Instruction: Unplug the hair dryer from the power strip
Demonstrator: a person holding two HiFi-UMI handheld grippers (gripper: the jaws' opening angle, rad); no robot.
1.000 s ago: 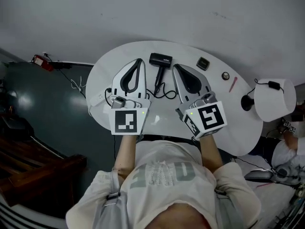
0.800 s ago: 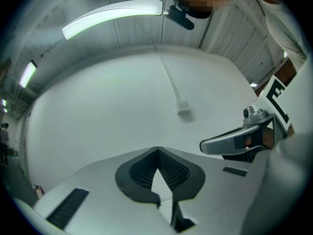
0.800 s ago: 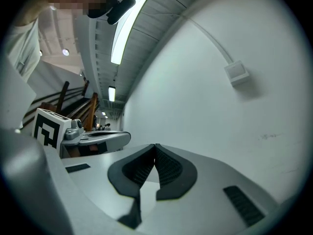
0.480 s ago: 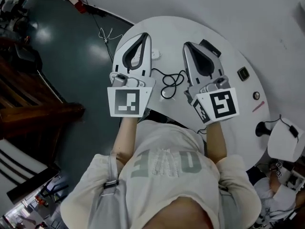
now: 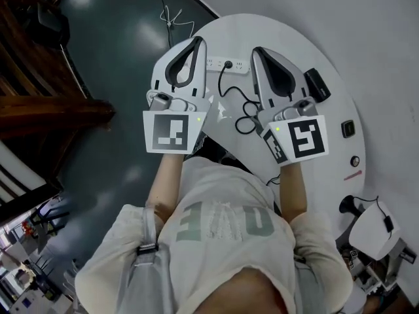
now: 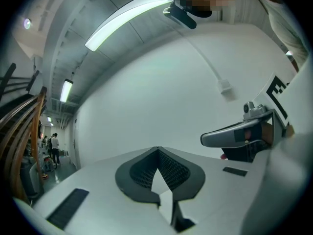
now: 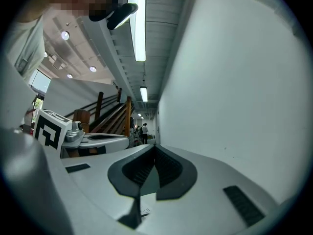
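In the head view a white power strip (image 5: 237, 65) lies at the far end of the white oval table (image 5: 327, 149), with a black plug (image 5: 228, 65) in it. Its black cord (image 5: 245, 113) loops across the table towards the black hair dryer (image 5: 317, 84), which lies right of my right gripper. My left gripper (image 5: 196, 41) and right gripper (image 5: 256, 50) hover side by side, tips on either side of the strip. Both are shut with nothing held. The left gripper view shows shut jaws (image 6: 157, 151) against a white wall, and so does the right gripper view (image 7: 155, 148).
A small black device (image 5: 347, 129), a round knob-like object (image 5: 355, 161) and a pink pen (image 5: 353, 174) lie near the table's right edge. A white lamp (image 5: 370, 227) stands lower right. Dark floor, a loose white cable (image 5: 171, 18) and wooden stairs (image 5: 39, 103) lie left.
Both grippers and the head view have swung left along the table. The hair dryer, once between the grippers, is now right of them, and the power strip has come between their tips.
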